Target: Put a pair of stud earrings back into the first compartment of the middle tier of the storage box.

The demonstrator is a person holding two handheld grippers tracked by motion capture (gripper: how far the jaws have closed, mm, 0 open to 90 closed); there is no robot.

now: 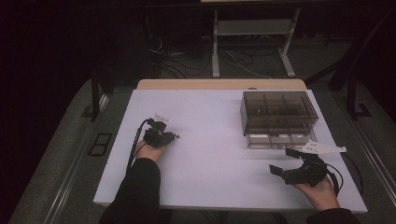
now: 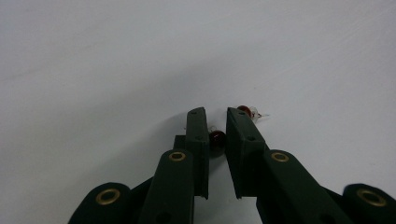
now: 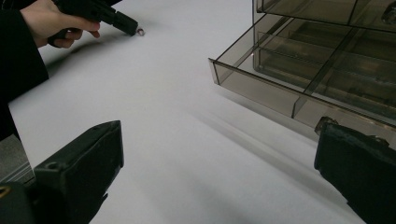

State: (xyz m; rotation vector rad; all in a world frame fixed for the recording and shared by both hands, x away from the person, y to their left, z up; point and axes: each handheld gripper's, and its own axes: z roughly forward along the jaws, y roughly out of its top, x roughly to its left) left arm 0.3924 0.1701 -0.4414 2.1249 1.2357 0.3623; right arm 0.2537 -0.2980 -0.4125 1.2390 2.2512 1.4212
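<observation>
At the counter's (image 1: 210, 186) nine o'clock, the left gripper (image 2: 216, 122) straddles a red bead (image 2: 217, 138), jaws narrowly apart, nothing lifted yet; the right gripper (image 1: 286, 161) waits wide apart by the organizer's (image 1: 279, 112) pulled-out drawer (image 3: 261, 88).

A dim lab or workshop room, by the looks of it.
Loose cables (image 1: 187, 58) are trailing over grey carpet (image 1: 56, 154) behind the white table (image 1: 210, 121), beside metal stand legs (image 1: 215, 51).
</observation>
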